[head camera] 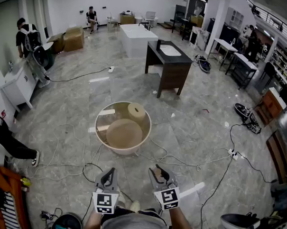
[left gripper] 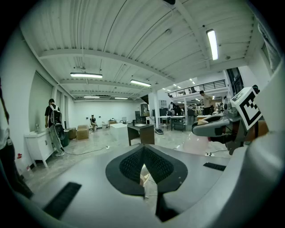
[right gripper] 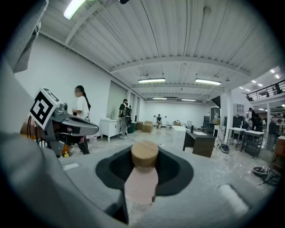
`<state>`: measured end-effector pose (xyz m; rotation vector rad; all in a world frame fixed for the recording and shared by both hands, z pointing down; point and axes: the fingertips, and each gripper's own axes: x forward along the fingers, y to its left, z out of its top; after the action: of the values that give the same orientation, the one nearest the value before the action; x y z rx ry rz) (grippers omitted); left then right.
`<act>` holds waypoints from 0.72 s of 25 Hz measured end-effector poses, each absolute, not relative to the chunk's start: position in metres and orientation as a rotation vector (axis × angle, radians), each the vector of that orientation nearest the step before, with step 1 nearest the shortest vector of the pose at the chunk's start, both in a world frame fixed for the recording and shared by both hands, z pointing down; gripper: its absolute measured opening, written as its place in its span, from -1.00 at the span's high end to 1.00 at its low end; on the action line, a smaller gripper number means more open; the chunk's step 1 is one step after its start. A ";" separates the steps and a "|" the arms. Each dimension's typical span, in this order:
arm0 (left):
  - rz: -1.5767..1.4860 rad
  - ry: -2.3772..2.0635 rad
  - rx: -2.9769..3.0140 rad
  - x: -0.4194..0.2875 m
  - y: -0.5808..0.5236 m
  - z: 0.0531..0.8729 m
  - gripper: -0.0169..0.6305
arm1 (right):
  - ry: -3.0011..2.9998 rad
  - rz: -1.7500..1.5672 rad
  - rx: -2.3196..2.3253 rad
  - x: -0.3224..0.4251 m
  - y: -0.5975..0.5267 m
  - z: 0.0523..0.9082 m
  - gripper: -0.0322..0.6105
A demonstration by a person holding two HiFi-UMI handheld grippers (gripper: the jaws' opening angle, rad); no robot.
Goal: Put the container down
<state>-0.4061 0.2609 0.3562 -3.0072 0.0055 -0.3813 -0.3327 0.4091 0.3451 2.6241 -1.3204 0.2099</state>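
My right gripper [head camera: 158,174] is low in the head view, shut on the container [right gripper: 140,182]. The container is a pale pink bottle with a round wooden cap, and it stands up between the jaws in the right gripper view. From the head view only a brownish bit of the container [head camera: 156,174] shows between the fingers. The left gripper [head camera: 108,174] sits beside it, jaws together with nothing in them. In the left gripper view the right gripper [left gripper: 218,127] shows at the right edge. Ahead on the floor stands a round cream tub [head camera: 101,133].
The tub holds a tan roll [head camera: 136,112] and a round tan lid [head camera: 124,133]. Cables [head camera: 179,161] run across the grey floor around it. A dark table [head camera: 168,63] and a white block [head camera: 136,38] stand further off. A person [head camera: 24,37] is at the far left.
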 end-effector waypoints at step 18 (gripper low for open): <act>-0.380 -0.042 -3.001 -0.346 0.260 0.365 0.90 | -1.317 0.218 2.622 -0.283 0.402 0.354 0.51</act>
<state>-0.3460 0.2595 0.3650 -3.0013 -0.0423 -0.3795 -0.2825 0.4017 0.3538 2.6217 -1.3168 0.2181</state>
